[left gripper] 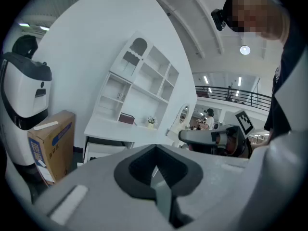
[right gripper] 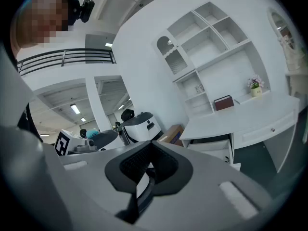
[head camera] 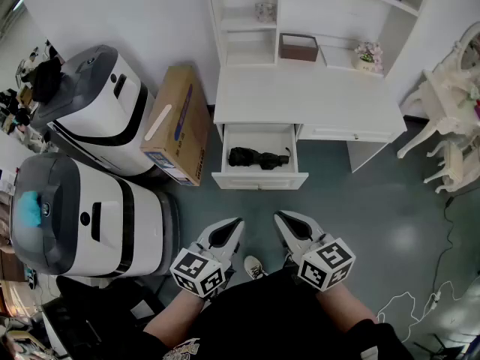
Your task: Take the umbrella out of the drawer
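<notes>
- Far ahead of both sets of jaws, the black folded umbrella (head camera: 257, 158) lies in the open drawer (head camera: 259, 180) of the white desk (head camera: 300, 96).
- The left gripper (head camera: 234, 225) is held low, close to the person's body and well apart from the drawer. Its jaws are pressed together, with nothing between them.
- The right gripper (head camera: 282, 219) is near it, on its right. Its jaws are pressed together too, and they hold nothing.
- Both grippers point toward the drawer.
- Ahead and to the left of the left jaws, a brown cardboard box (head camera: 178, 124) sits beside the desk.
- Further left are two big white machines (head camera: 105, 111).
- Past the drawer, up on the desk, are a small brown box (head camera: 298, 48) and a pot of flowers (head camera: 367, 56).
- Just behind the jaws, between the two grippers, a shoe (head camera: 255, 267) shows on the floor.
</notes>
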Available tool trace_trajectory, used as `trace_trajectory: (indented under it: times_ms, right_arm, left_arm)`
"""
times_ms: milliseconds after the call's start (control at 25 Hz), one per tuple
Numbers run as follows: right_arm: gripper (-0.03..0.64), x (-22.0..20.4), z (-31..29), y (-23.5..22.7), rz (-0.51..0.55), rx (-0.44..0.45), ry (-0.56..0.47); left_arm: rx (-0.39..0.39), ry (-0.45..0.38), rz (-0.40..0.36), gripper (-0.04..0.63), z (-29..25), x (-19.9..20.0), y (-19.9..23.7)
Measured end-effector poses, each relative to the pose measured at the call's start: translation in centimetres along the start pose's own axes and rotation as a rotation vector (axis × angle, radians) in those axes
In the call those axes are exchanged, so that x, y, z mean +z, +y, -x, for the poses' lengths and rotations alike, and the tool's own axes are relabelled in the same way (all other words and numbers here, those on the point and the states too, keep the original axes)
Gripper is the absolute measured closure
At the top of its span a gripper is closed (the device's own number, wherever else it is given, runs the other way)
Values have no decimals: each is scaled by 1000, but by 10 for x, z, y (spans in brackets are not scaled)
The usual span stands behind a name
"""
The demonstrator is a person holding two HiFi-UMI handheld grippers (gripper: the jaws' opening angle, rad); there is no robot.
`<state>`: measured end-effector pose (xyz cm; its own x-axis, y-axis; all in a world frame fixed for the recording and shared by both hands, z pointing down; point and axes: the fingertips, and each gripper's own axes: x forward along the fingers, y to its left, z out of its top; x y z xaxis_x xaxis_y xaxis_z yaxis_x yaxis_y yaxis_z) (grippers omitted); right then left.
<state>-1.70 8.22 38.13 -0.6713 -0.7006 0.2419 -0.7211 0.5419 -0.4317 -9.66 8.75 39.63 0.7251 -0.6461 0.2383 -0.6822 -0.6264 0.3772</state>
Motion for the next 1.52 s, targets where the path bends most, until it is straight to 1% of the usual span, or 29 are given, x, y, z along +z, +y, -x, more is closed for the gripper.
trace_trajectory:
  times_ms: [280,560,880,1160,1520]
  right_arm:
    - [591,-1,1,0,-2,-2,-2]
    - [589,3,7,-2,-44,5,-43]
    - [589,4,9,-1,-35,0,-36]
    - [589,4,7,2,-17,17,-27]
    - [589,7,0,10,3,35,-19]
  left_arm:
    - [-3,2,2,595,0,-1,-2]
    - [-9,1,-1,595,0,-1,-5]
    - [-12,-8,-6,595,2,1,-6]
    - [-21,-24,-41,595,4,6,-9]
    - [-21,-25,-27,595,8,7,-4]
